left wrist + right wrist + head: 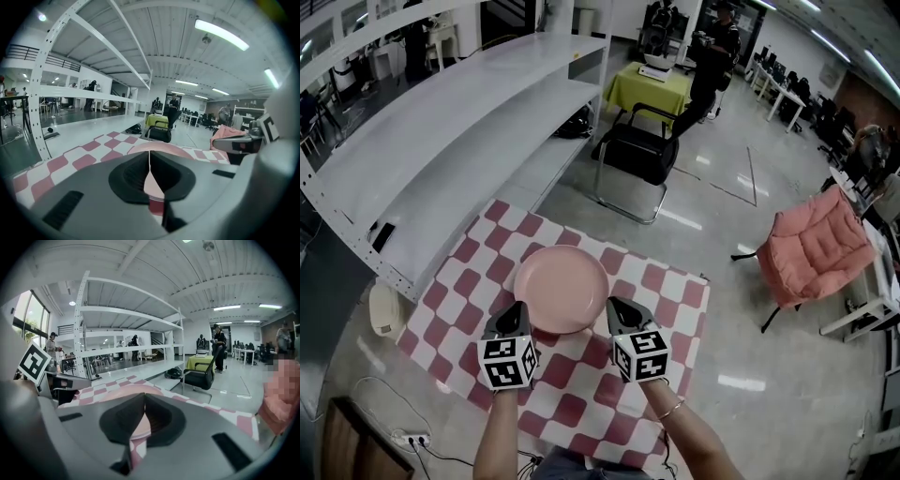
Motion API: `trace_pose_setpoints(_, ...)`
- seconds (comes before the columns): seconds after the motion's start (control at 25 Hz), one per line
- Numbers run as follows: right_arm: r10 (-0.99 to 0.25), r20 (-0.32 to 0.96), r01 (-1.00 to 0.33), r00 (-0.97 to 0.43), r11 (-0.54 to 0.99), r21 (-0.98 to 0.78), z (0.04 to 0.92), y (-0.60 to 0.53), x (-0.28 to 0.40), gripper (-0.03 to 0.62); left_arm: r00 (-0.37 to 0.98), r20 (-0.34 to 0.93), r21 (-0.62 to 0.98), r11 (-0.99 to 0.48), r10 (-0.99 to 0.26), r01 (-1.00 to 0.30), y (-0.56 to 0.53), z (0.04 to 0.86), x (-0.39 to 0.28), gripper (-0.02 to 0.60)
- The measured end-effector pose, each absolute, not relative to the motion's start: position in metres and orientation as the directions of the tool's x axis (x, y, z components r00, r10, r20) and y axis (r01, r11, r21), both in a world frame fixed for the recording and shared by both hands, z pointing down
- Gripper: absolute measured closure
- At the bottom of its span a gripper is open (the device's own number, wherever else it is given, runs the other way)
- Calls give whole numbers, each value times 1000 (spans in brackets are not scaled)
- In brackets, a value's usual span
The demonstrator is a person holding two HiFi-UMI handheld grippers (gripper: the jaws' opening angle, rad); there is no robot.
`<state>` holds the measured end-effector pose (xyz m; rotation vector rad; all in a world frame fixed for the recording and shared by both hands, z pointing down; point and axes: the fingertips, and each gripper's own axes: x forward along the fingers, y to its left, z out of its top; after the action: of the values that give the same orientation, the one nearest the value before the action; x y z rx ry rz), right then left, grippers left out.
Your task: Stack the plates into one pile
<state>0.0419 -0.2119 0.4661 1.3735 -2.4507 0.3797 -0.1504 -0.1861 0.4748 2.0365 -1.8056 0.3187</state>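
Observation:
One pink plate (561, 286) lies flat on the red-and-white checked tablecloth (581, 403); it may be a pile, but I cannot tell. My left gripper (514, 312) sits at its near-left rim and my right gripper (617, 307) at its near-right rim. Both are shut, fingertips together, with nothing between them. In the left gripper view the plate (161, 149) shows just past the closed left gripper (150, 154). In the right gripper view the plate (124, 391) lies beyond the closed right gripper (144, 397). Whether the tips touch the rim is unclear.
Long white shelving (441, 141) runs along the table's left. A black chair (637, 150) and a yellow-covered table (649, 86) stand beyond the far edge, a pink folding chair (816, 248) to the right. A power strip (412, 439) lies on the floor at lower left.

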Motion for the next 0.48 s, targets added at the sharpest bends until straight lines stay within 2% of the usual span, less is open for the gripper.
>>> trace_pose_setpoints(0.48,-787,281,-833,-549,543,-106,430,-167,63,583,114,347,110,-80,-931,-991,-140,440,-127,565)
